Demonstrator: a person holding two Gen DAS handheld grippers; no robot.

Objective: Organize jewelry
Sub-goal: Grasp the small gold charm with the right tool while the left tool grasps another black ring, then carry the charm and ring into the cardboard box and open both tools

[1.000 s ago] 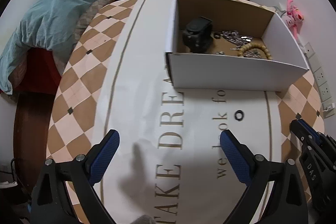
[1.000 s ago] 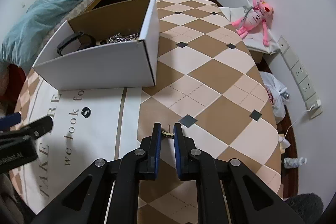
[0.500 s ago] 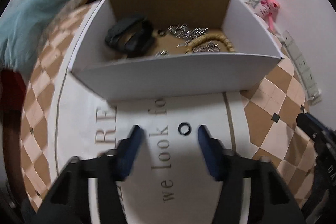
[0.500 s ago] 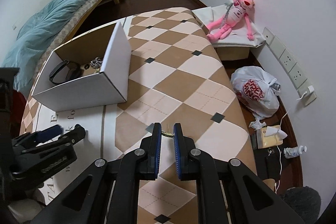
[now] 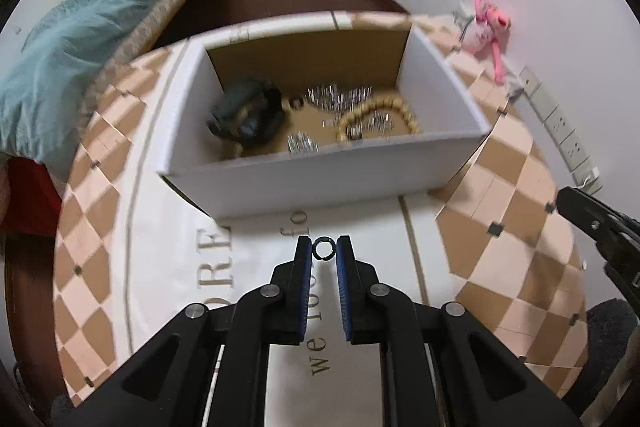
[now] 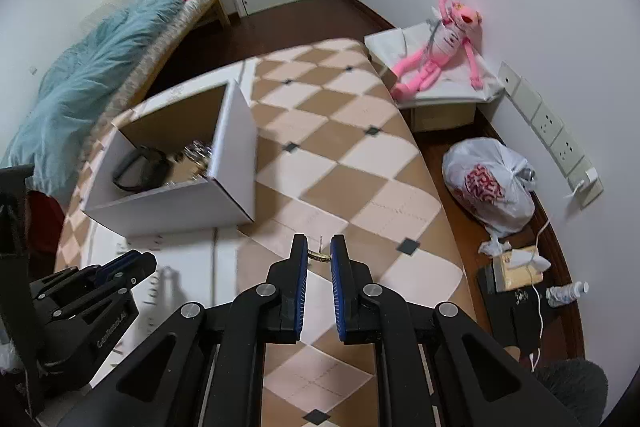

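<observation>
My left gripper [image 5: 323, 249] is shut on a small black ring [image 5: 323, 249], held above the white cloth just in front of the white cardboard box [image 5: 320, 187]. The box holds a black watch [image 5: 248, 115], a wooden bead bracelet [image 5: 380, 115] and silver chains [image 5: 340, 95]. My right gripper [image 6: 319, 254] is shut on a small gold earring [image 6: 319, 256] and hovers over the checkered tablecloth, right of the box [image 6: 176, 203]. The left gripper also shows in the right wrist view [image 6: 88, 291].
The table edge [image 6: 436, 187] drops off to the right. Beyond it are a white plastic bag [image 6: 488, 183], a pink plush toy [image 6: 444, 43] and wall sockets [image 6: 556, 135]. A bed with a blue duvet [image 5: 80, 39] stands at far left.
My left gripper moved in on the black ring, closed on it and lifted it off the cloth. My right gripper rose and swung right, still holding the earring.
</observation>
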